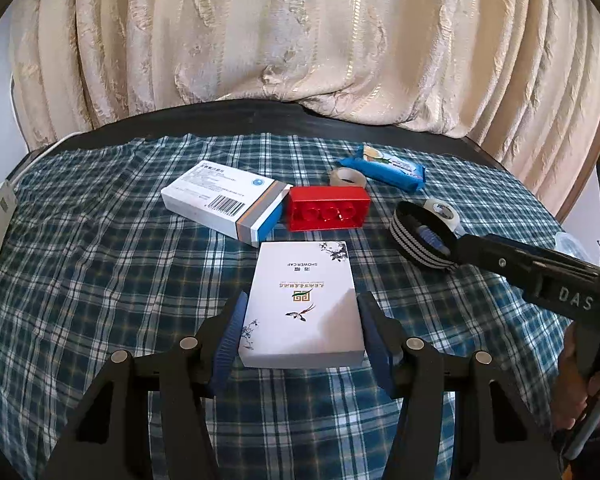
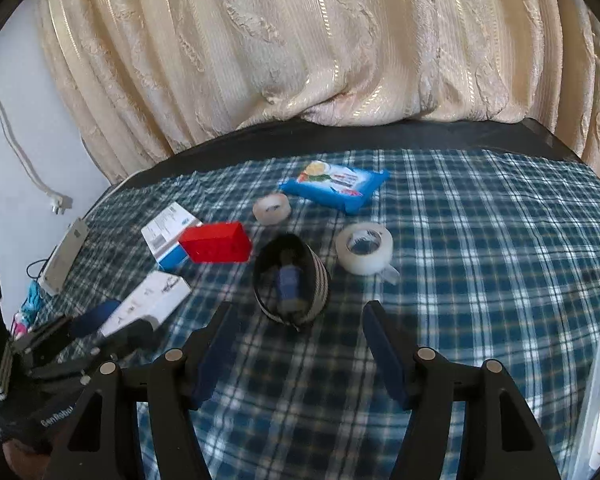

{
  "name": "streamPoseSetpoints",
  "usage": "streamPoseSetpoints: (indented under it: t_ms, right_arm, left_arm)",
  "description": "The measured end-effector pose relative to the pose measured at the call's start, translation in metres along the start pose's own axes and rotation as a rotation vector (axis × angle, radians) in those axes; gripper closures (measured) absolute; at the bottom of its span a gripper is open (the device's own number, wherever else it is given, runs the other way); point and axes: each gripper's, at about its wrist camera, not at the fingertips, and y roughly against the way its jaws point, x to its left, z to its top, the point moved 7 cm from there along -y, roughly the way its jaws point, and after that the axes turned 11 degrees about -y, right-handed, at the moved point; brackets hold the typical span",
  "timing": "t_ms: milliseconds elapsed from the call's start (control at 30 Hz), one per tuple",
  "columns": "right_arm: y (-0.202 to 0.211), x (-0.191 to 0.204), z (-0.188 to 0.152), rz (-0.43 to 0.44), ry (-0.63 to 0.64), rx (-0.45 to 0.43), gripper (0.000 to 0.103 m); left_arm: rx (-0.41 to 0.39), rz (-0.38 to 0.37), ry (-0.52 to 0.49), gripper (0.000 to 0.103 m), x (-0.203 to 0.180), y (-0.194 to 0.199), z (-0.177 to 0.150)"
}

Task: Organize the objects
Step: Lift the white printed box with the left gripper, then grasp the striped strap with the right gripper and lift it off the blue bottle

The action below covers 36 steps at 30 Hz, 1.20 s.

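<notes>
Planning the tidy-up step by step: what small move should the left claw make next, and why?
Probably lift the white shower cap box slightly. The left claw has a blue pad on each side of it, apparently gripping, while the box lies flat on the plaid cloth, so lifting should free it without dragging it.

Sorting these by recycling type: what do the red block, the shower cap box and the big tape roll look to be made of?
Red block: hard moulded plastic, glossy, with round stud sockets. Shower cap box: thin printed cardboard, matt white, with crisp folded edges. Big tape roll: clear plastic film, probably on a card core, though the core is hard to tell.
</notes>
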Motion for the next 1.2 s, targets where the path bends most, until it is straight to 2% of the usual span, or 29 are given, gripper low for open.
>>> streamPoseSetpoints:
  t_ms: [67, 133, 267, 833, 900, 1200]
  right_arm:
    - [-0.004, 0.003, 0.002, 0.014, -0.004, 0.011, 0.059]
    - [-0.007, 0.005, 0.002, 0.024, -0.003, 0.016, 0.069]
    - [-0.014, 0.010, 0.006, 0.032, 0.008, 0.024, 0.077]
    - [-0.042, 0.012, 0.007, -0.043, 0.069, 0.072, 0.078]
    - [-0.042, 0.011, 0.006, -0.054, 0.081, 0.072, 0.081]
    - [-0.017, 0.018, 0.006, -0.005, 0.059, 0.033, 0.084]
  left_arm:
    - [0.000, -0.005, 0.006, 0.046, 0.001, 0.000, -0.001]
    - [-0.002, -0.012, 0.013, 0.046, 0.001, 0.000, -0.001]
    - [-0.005, -0.022, 0.018, 0.046, 0.001, 0.000, -0.001]
    - [-0.008, -0.045, 0.041, 0.046, 0.000, 0.002, -0.001]
    - [-0.007, -0.042, 0.041, 0.046, 0.000, 0.002, -0.002]
    - [-0.011, -0.041, 0.048, 0.046, 0.000, 0.003, -0.003]
